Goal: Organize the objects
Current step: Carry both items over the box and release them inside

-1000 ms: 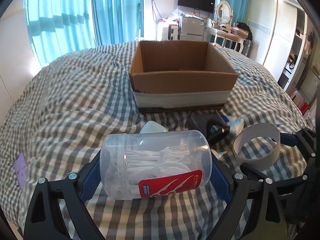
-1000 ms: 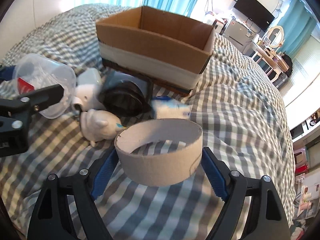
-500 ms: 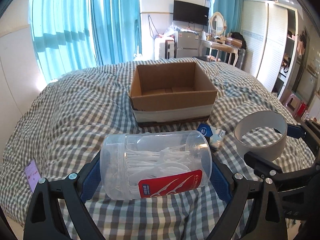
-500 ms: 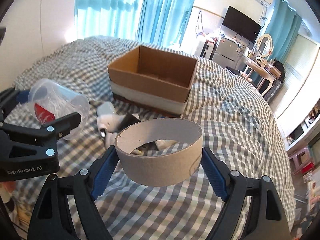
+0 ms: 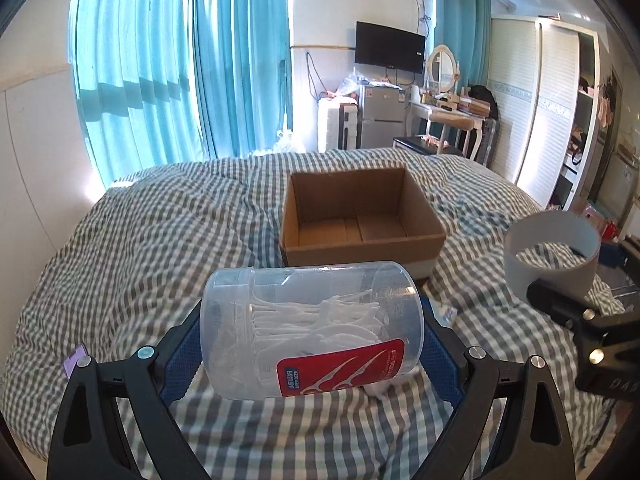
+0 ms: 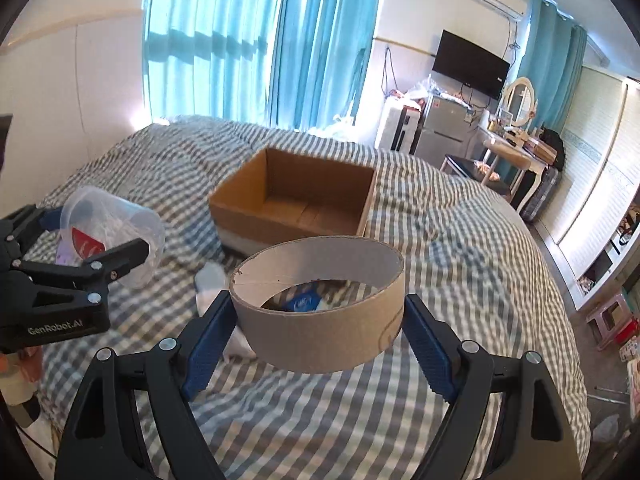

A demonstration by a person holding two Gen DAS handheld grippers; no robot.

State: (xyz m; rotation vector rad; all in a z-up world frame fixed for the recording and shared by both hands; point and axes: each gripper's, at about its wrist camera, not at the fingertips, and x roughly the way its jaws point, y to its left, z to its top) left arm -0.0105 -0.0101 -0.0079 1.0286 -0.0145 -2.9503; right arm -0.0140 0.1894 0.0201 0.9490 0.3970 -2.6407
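While both tools hang above the grey-and-white checked bed cover (image 5: 160, 248), each of the two carries exactly one thing. The left gripper (image 5: 312, 340) is clamped on a clear plastic cylindrical jar of white floss picks with a red label (image 5: 312, 328), which lies sideways between its two blue pads (image 5: 180, 356), one pressed to each end; in the right wrist view the same jar (image 6: 116, 232) shows at the left edge, lifted clear of the cover. The right gripper (image 6: 318, 328) is clenched on a single wide brown cardboard ring (image 6: 320, 304), open side up, gripped across its width by two blue pads (image 6: 210, 332); in the left wrist view that ring (image 5: 552, 256) sits at the far right. One open brown cardboard box (image 5: 360, 220) rests on the bed beyond both grippers, well apart from jar and ring, and what shows of its bare floor holds nothing. Loose on the cover beneath the ring are one small white object (image 6: 210, 284) and one blue packet (image 6: 300, 302) seen through the ring's hole. One small purple card (image 5: 74, 360) lies at the bed's left edge.
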